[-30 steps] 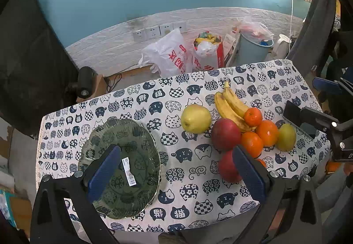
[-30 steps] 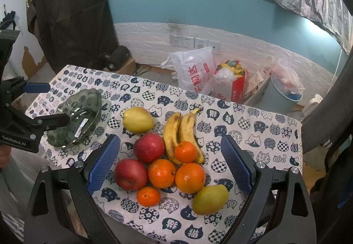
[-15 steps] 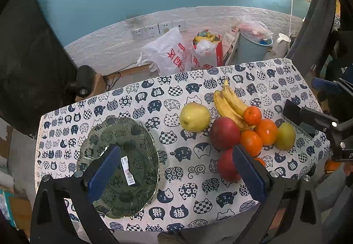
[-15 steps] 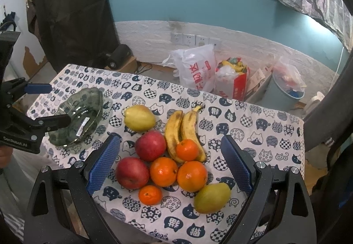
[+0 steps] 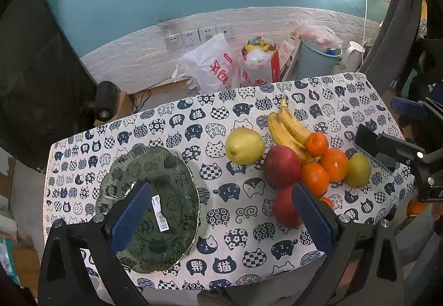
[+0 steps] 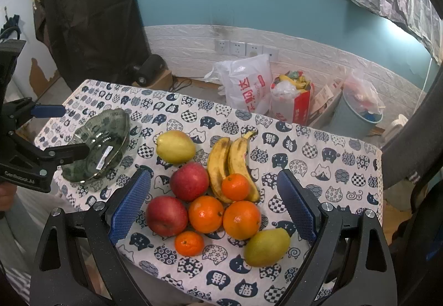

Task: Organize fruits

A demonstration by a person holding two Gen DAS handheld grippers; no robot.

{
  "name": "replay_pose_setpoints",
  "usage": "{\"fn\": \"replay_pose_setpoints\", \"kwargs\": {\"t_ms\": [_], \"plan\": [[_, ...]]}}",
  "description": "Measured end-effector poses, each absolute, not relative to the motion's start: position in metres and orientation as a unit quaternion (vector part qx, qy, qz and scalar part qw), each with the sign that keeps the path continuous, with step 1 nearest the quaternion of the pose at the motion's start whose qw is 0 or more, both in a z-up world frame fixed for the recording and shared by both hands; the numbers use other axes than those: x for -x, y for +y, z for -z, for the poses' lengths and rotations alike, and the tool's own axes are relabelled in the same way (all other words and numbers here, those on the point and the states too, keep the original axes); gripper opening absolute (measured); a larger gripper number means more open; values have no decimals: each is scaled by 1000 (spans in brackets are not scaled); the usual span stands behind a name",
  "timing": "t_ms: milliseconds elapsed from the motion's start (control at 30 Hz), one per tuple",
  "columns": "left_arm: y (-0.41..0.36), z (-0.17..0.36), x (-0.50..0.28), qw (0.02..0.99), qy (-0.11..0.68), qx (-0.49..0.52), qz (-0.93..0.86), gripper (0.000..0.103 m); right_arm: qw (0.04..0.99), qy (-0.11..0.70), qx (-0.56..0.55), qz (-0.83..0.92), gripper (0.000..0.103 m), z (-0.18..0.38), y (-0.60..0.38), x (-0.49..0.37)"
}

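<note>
A green glass plate [image 5: 155, 195] with a white label sits at the table's left; it also shows in the right wrist view [image 6: 102, 148]. Fruit is heaped at the right: two bananas [image 6: 229, 162], two red apples [image 6: 189, 180], several oranges [image 6: 206, 213], a yellow pear [image 6: 175, 147] and a green pear [image 6: 267, 246]. My left gripper [image 5: 221, 212] is open and empty, above the table's front between plate and fruit. My right gripper [image 6: 213, 206] is open and empty, held above the fruit heap, its fingers either side of it.
The table wears a cat-print cloth [image 5: 193, 129]. Behind it on the floor stand a white plastic bag [image 5: 210, 68], a red bag of rubbish [image 5: 260, 62] and a blue bin [image 5: 315, 59]. A black cloth [image 6: 91, 15] hangs at the left.
Both grippers have crept slightly forward and down toward the table. Nothing on the table has moved and both stay open.
</note>
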State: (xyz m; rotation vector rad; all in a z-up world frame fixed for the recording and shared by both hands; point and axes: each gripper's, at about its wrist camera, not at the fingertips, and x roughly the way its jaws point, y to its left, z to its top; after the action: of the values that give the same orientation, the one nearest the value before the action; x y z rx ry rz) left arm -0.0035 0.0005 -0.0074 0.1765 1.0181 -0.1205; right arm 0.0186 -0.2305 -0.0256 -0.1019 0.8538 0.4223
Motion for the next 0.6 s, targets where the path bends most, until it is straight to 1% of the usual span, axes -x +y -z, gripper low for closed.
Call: {"fn": "replay_pose_setpoints", "kwargs": {"t_ms": [600], "plan": [[-1, 12, 6, 868, 487, -83, 55, 102, 886, 413, 50, -204, 91, 26, -230, -19]]}}
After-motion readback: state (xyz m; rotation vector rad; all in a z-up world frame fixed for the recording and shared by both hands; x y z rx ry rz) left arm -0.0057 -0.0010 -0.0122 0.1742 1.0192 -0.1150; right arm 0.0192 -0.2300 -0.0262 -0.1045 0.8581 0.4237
